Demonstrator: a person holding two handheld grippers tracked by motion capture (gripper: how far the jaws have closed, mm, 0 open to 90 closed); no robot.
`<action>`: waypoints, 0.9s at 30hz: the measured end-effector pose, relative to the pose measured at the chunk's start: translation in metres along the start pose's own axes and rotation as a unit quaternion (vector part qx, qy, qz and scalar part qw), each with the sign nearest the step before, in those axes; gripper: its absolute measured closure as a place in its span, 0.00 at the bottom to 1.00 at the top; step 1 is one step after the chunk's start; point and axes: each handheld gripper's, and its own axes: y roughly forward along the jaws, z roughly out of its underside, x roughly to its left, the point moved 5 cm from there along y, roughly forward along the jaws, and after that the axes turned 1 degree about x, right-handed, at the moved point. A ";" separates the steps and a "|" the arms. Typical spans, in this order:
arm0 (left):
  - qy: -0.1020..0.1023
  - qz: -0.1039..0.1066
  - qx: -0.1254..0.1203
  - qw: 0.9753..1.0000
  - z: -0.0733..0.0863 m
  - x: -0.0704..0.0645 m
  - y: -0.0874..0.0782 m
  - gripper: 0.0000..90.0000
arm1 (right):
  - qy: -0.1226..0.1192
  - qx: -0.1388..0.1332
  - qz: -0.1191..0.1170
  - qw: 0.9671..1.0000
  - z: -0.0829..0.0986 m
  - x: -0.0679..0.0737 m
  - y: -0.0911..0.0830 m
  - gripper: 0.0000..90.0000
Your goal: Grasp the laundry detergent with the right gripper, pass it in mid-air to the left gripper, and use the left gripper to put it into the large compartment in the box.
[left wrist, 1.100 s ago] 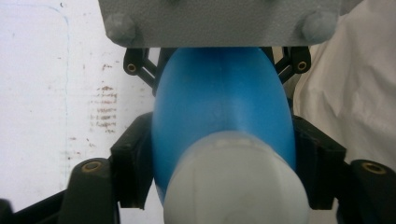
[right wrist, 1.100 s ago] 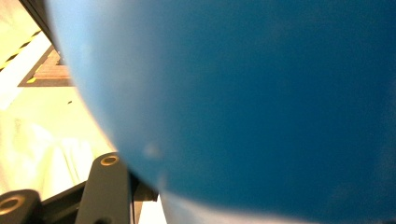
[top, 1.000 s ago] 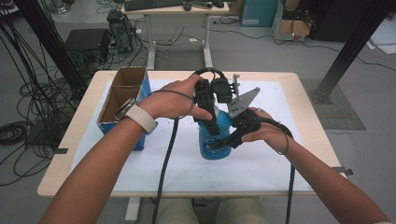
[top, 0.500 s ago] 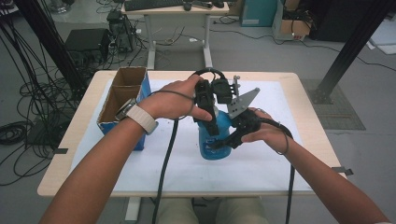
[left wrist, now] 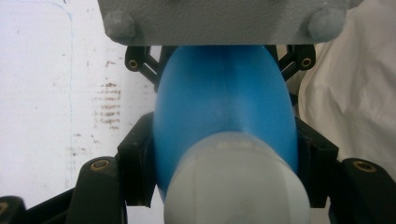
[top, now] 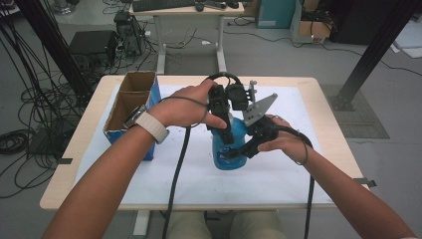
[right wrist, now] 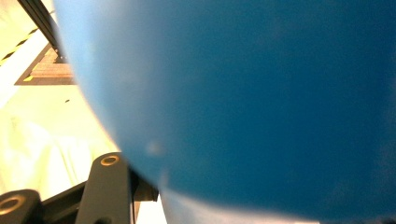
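Left gripper (top: 225, 130) comes down from above, jaws closed snug on the upper body of the blue bottle (top: 229, 149) just below its white cap (left wrist: 236, 184). Right gripper (top: 247, 144) is pressed against the side, can't tell if it's actually clamped. Bottle stands mid-table on the white mat (top: 308, 144), cardboard box (top: 130, 102) off left. Smooth plastic looks slippery, probably squashy, so I'd grip near the stiffer shoulder

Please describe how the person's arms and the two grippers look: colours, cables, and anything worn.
Both grippers are black, each trailing a black cable. The right gripper carries a grey three-cornered plate. The left gripper has brass-coloured pivot screws on its jaws. The arms are bare; the left wrist wears a watch with a pale band.
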 end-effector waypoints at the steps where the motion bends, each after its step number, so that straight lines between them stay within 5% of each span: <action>1: 0.001 0.000 0.000 1.000 0.000 0.000 0.000 0.41 | 0.000 0.001 -0.002 1.000 0.000 0.000 0.000 0.48; 27: -0.004 0.000 -0.004 1.000 0.001 0.000 -0.002 0.41 | -0.003 0.001 -0.001 1.000 -0.002 -0.001 -0.001 0.48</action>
